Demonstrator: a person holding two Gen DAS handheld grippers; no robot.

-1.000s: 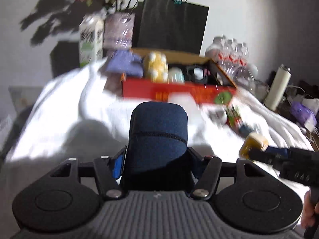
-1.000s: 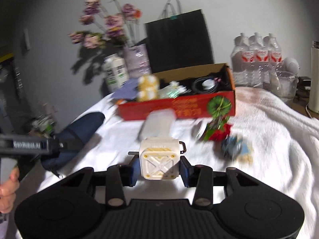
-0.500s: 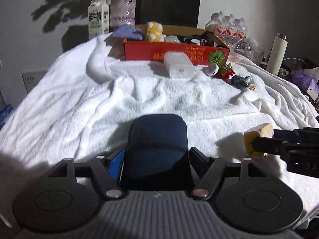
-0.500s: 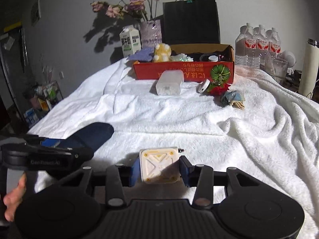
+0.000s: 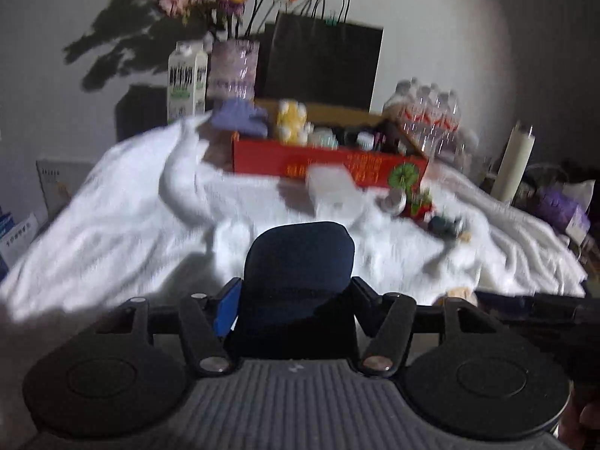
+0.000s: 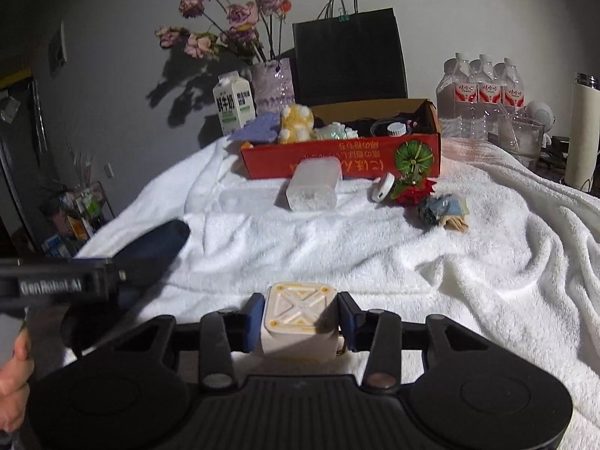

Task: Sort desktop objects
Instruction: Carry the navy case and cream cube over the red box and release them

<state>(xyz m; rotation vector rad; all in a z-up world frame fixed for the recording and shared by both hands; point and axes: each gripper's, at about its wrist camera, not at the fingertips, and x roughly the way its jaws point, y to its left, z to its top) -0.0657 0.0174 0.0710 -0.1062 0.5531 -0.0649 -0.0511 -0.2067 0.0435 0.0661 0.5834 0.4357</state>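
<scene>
My left gripper is shut on a dark blue pouch, held above the white towel; the pouch also shows in the right wrist view. My right gripper is shut on a small cream cube with a yellow cross pattern, low over the towel's near edge. A red cardboard box holding a yellow plush, cables and small items stands at the back. A white plastic case, a white round item, a red-green ornament and a small figure lie in front of it.
A milk carton, a flower vase and a black paper bag stand behind the box. Water bottles, a glass jug and a white flask are at the right.
Both grippers have tilted up and moved towards the box with their objects still held. The left view is blurred by motion.
</scene>
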